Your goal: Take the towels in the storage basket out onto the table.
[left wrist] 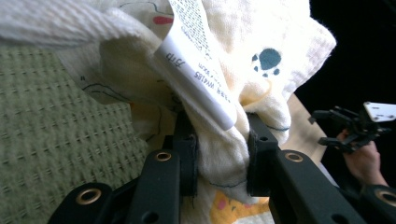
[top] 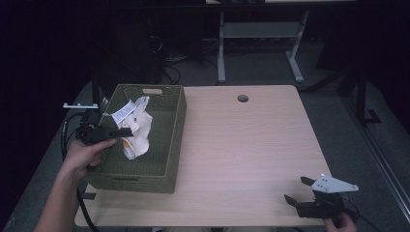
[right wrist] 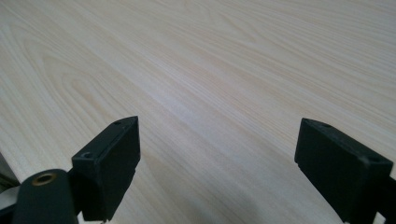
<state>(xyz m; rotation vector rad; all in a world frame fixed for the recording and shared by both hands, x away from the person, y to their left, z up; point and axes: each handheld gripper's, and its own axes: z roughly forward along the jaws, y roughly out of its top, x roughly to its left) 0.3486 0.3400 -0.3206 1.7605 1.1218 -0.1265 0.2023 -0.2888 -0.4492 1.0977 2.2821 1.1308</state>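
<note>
Holding a cream cloth [top: 137, 126] in the left claw [top: 126, 130], jaws closed down on a bunched fold, above the interior of a green woven basket [top: 175, 140] at centre left of the high view. Pinched at a gathered section rather than at an edge, judged so that the fabric hangs as one bundle and does not spread over the basket wall. Seen in the left gripper view with the cloth [left wrist: 224, 149] compressed between the two black jaws of the left claw [left wrist: 219, 156], a white care label [left wrist: 198, 70] draped over the fold toward upper centre, and printed motifs visible: a dark paw print at upper right, an orange shape at lower centre. Basket weave [left wrist: 51, 140] lying behind the cloth at left of that view, consistent with a hold over or just inside the basket; contact between cloth and basket floor cannot be told. Parked at lower right of the high view, right claw [top: 300, 189] with jaws spread wide and gripping nothing, resting low near the front edge of the counter [top: 251, 145], well apart from the basket, judged as kept clear of the working side. Confirmed in the right gripper view: right claw [right wrist: 217, 163] open, bare wood-grain counter [right wrist: 196, 70] between and beyond the jaws.
</note>
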